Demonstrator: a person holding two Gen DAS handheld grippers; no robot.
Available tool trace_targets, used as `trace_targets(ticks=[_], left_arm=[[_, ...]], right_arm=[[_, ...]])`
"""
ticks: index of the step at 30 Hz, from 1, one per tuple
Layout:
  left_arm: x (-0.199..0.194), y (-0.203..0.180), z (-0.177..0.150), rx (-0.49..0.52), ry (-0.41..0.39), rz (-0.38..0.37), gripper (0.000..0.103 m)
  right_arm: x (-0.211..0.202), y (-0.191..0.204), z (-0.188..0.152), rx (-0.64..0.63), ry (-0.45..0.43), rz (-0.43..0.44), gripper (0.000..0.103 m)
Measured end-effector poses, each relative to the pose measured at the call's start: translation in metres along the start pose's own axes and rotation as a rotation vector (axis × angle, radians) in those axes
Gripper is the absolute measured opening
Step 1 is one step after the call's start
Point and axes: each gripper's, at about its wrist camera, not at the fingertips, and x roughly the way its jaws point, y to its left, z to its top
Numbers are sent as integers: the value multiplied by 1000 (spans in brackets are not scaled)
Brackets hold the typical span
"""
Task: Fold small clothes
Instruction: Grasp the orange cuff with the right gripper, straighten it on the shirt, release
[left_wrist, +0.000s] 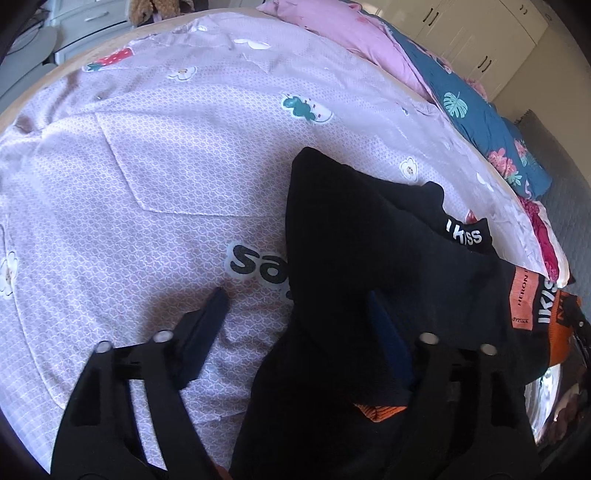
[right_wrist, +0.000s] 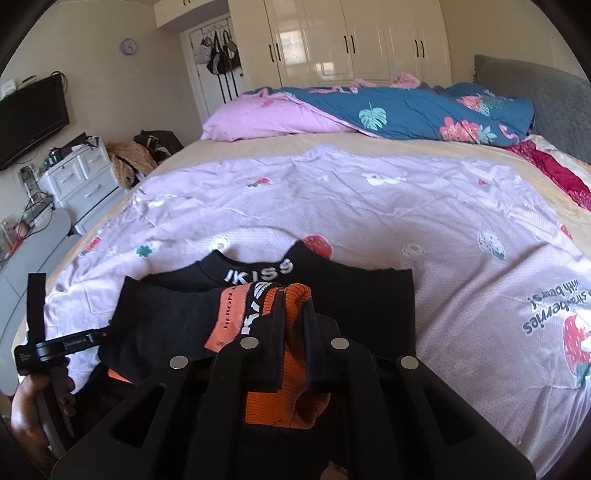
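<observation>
A black garment with white "IKISS" lettering and an orange band lies on the lilac printed sheet. My left gripper stands open over its left edge. One finger rests above the bare sheet, and the other finger is against the black cloth. In the right wrist view my right gripper is shut on the orange ribbed band of the black garment. That part is folded over the flat black part.
A pink and blue floral quilt is bunched at the far end of the bed. White drawers and a grey table edge stand to the left. A hand holds the left tool at the bed's near left edge.
</observation>
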Motion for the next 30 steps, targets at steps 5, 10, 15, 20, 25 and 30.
trace_targets(ticks=[5,10,15,20,25,30], left_arm=[[1,-3,-2,-2,17,-53,30],[2,2,-2,-29,31,-71,34],[3,3,-4,-26,34,-61,34],[0,-1,-5,-19,23,-76,11],[-17,4,-3,-37,-5,-124,10],[-12,7,-6,-33,11,-99,10]], right_arm=[[12,-13,-7,39,48,-22,10],[14,-19,-10,58,61,-68,17],[18,-13,-17,26,90,-41,22],[28,7,-27,-6,145,46,22],[35,33,-37,-65,191,106,22],[38,48,-44,-115,210,130,23]])
